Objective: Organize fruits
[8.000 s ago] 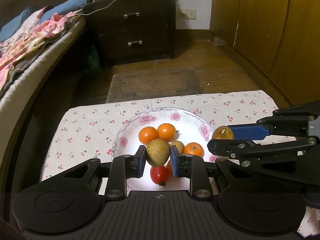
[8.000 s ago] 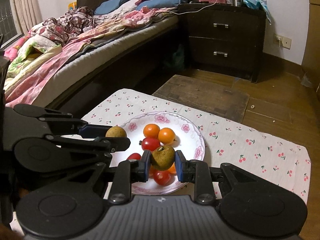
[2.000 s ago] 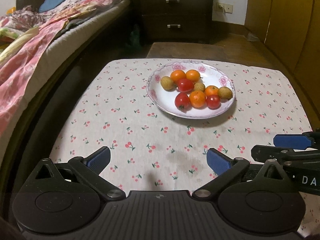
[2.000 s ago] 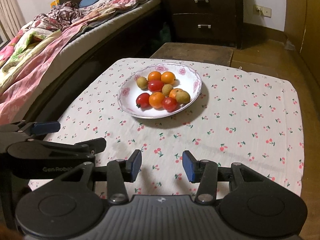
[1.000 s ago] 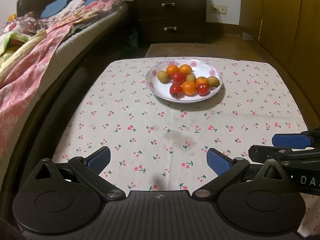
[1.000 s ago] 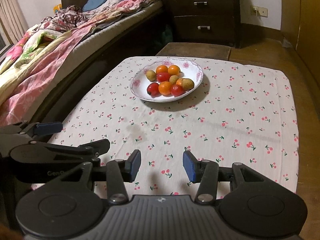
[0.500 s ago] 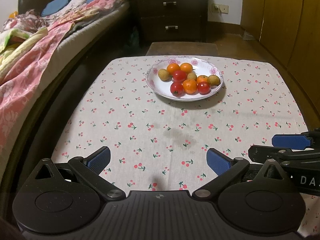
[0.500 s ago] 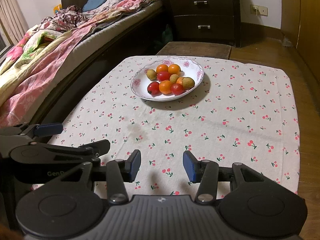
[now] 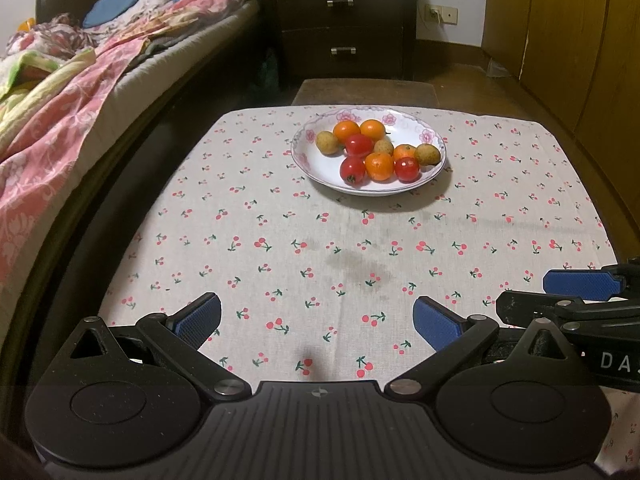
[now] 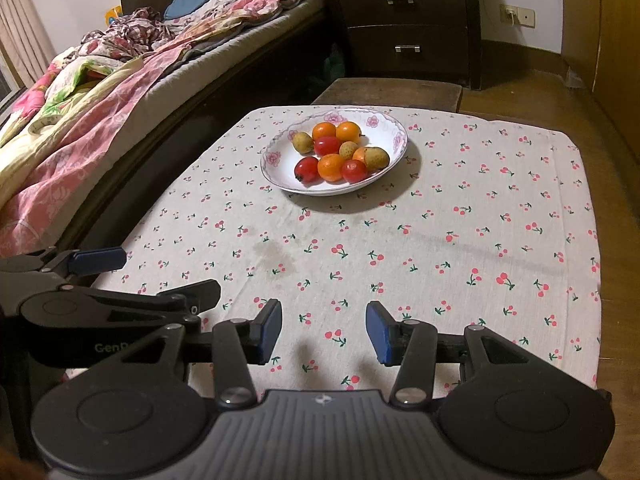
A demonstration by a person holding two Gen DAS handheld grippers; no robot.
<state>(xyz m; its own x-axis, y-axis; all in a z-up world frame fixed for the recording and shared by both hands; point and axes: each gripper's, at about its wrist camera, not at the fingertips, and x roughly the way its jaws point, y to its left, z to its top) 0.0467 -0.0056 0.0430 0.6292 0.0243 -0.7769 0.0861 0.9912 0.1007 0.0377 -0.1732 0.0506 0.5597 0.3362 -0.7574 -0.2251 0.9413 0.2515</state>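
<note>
Over cherry-print cloth (image 9: 280, 216), both hand-held grippers (image 9: 316, 316) (image 10: 324, 326) agape, empty (round glossy fruits (image 9: 378, 152) in plate (image 9: 320, 166)).

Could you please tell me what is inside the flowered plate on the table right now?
The plate holds four oranges, three tomatoes and three small yellow-brown fruits, bunched together. Whether anything smaller lies beneath the pile cannot be seen.
</note>
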